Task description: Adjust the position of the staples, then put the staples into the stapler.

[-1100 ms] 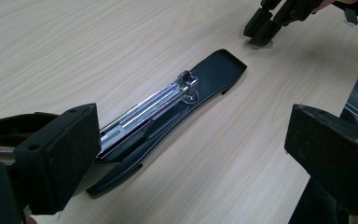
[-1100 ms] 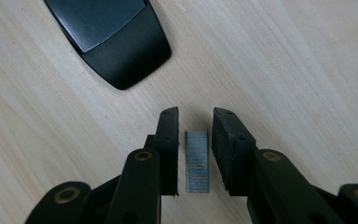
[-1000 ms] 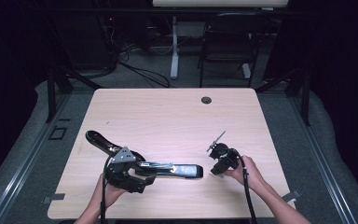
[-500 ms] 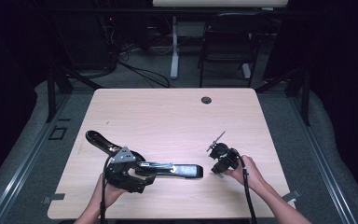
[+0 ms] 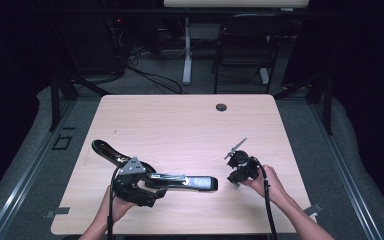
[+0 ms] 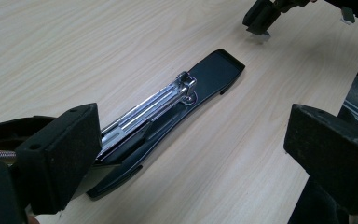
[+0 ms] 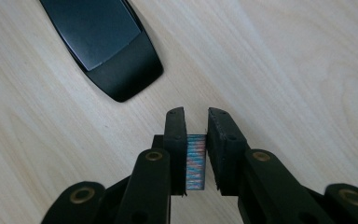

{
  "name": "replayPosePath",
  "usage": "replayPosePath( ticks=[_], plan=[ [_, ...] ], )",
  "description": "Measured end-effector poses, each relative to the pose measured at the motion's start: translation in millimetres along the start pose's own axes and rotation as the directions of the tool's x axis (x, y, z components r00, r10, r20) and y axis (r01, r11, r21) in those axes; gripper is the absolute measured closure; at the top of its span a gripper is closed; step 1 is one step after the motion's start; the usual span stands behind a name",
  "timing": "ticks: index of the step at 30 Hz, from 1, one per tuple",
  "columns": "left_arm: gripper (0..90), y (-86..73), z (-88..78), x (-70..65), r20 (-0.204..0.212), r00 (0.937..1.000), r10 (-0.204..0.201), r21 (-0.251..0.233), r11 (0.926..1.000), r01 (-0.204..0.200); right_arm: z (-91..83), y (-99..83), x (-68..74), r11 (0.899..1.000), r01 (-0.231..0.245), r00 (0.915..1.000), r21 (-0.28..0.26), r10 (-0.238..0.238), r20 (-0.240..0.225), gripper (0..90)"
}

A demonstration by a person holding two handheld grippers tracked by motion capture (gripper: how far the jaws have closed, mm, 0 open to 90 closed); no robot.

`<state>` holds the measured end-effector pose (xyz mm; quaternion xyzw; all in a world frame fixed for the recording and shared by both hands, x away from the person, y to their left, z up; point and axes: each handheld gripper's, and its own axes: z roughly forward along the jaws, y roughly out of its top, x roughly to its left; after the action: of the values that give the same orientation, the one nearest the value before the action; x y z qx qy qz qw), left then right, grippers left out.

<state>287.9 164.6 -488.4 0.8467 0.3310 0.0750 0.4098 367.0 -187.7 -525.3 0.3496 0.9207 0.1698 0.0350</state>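
A black stapler (image 5: 190,182) lies opened flat on the wooden table (image 5: 180,125), its metal staple channel (image 6: 154,105) facing up and its black top arm (image 5: 105,150) swung back to the left. My left gripper (image 5: 152,189) sits over the stapler's hinge end, jaws wide open; the stapler's rear lies by one pad (image 6: 58,156), untouched. To the right of the stapler's front end (image 7: 107,46), my right gripper (image 7: 196,123) is shut on a short strip of staples (image 7: 196,161) and tilts down towards the table. It also shows in the high view, right gripper (image 5: 236,177).
A round cable grommet (image 5: 221,107) sits near the table's far edge. Behind the table stand a chair (image 5: 242,55) and a white desk leg (image 5: 186,50) on dark floor with cables. Bare tabletop stretches between the grippers and the far edge.
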Motion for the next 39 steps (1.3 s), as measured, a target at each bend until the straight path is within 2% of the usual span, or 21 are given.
replayPosePath(
  ticks=[9,16,18,22,28,39],
  plan=[
    [4.3,0.2,-1.9,0.1,-0.003,1.0000,0.000,-0.007,1.0000,0.000,-11.8,0.6,-1.5,0.998,0.006,1.0000,-0.068,-0.006,0.004,78.6],
    [4.4,-0.1,-2.4,-0.1,-0.008,1.0000,-0.003,-0.005,1.0000,0.003,-17.4,3.9,2.3,0.993,0.044,0.9990,-0.106,-0.043,0.005,78.5],
    [4.3,-0.6,-1.5,-0.2,-0.007,0.9999,-0.008,-0.005,1.0000,0.008,-16.9,4.2,4.2,0.991,0.037,0.9993,-0.129,-0.038,-0.004,78.5],
    [4.1,-0.5,-1.2,-0.9,-0.006,1.0000,-0.006,0.003,1.0000,0.006,-19.4,7.5,4.9,0.990,0.058,0.9983,-0.131,-0.058,0.004,78.5],
    [4.2,-2.3,-0.3,-0.7,-0.004,1.0000,-0.005,0.009,0.9999,0.005,-22.1,14.1,10.6,0.983,0.078,0.9970,-0.164,-0.077,0.011,78.5],
    [4.0,-12.7,-18.3,2.6,-0.034,0.9990,-0.030,-0.027,0.9992,0.029,-24.6,21.9,11.8,0.977,0.090,0.9960,-0.193,-0.089,0.014,78.5]
  ],
)
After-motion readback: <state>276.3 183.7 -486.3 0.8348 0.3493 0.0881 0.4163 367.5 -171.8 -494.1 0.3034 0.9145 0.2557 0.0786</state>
